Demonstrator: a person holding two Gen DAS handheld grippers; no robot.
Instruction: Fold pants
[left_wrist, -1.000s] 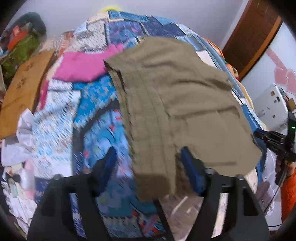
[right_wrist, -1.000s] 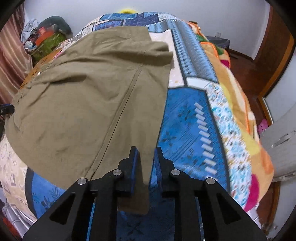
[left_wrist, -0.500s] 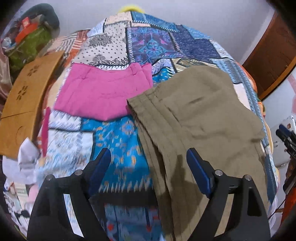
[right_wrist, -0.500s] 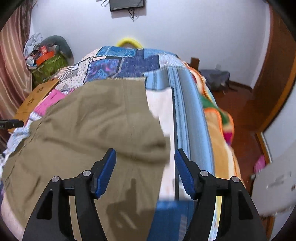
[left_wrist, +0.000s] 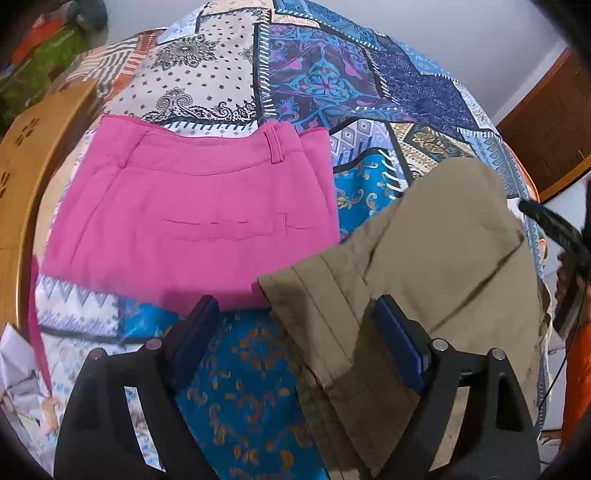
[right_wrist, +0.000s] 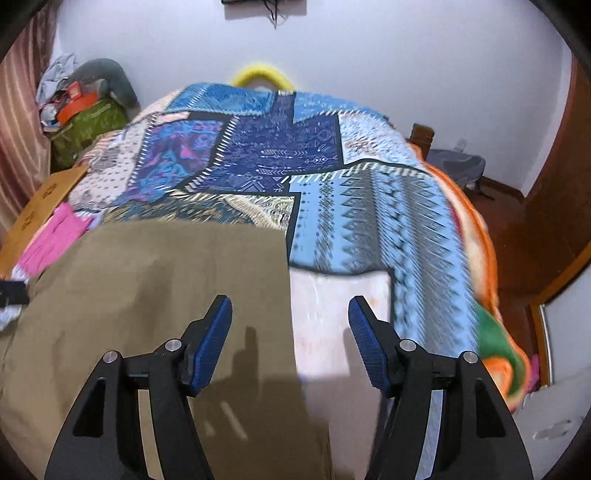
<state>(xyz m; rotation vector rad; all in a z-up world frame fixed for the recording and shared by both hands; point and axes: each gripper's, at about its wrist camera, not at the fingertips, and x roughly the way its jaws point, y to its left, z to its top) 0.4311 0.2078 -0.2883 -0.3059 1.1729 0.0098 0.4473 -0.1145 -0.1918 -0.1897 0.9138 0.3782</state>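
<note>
The olive-khaki pants (left_wrist: 424, 273) lie folded on the patchwork quilt, at the lower right of the left wrist view and the lower left of the right wrist view (right_wrist: 155, 302). My left gripper (left_wrist: 295, 325) is open and empty, its jaws standing over the pants' near left corner and the quilt. My right gripper (right_wrist: 290, 332) is open and empty, above the pants' right edge. A folded pink pair of pants (left_wrist: 192, 221) lies flat to the left of the khaki pair and shows as a pink patch in the right wrist view (right_wrist: 51, 240).
The patchwork quilt (right_wrist: 369, 206) covers the bed. A wooden board (left_wrist: 26, 155) runs along the bed's left side. A green bag with clutter (right_wrist: 85, 122) stands at the far left corner. A brown door (right_wrist: 554, 221) and wooden floor are to the right.
My right gripper let go of the khaki pants and opened. Both grippers rose and moved forward over the bed; the pants now lie flat and the pink pair has come into fuller view.
</note>
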